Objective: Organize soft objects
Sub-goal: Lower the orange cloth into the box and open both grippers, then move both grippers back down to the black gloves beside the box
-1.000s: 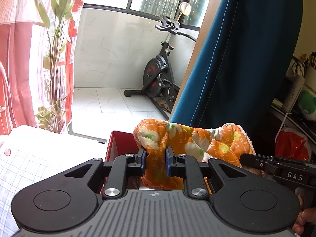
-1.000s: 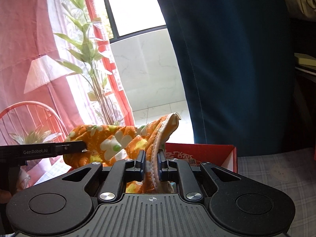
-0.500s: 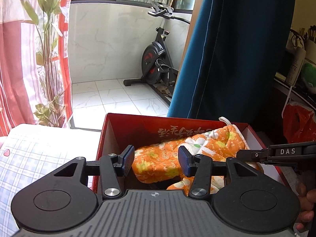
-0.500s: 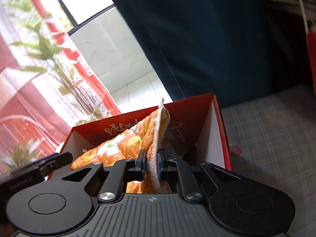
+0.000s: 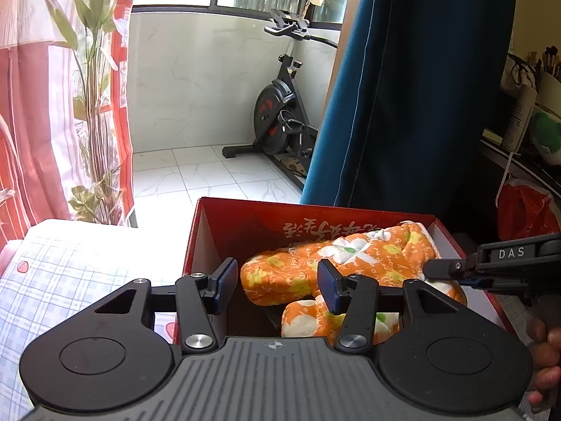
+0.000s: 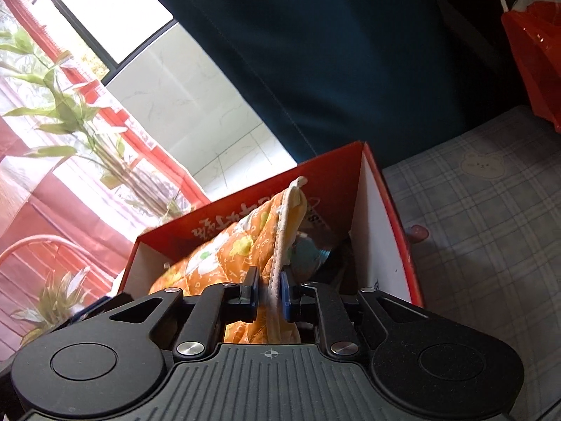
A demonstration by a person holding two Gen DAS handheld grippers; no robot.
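While the orange flowered cloth lies in the red box, the left gripper stands wide and empty. The right gripper is opening, the cloth's edge between its jaws. Lifting too soon could drag it out. The box walls are close; above is free.

text: "DAS" | on: right gripper arm, at 3 o'clock | red box inner wall: inverted print, unreadable
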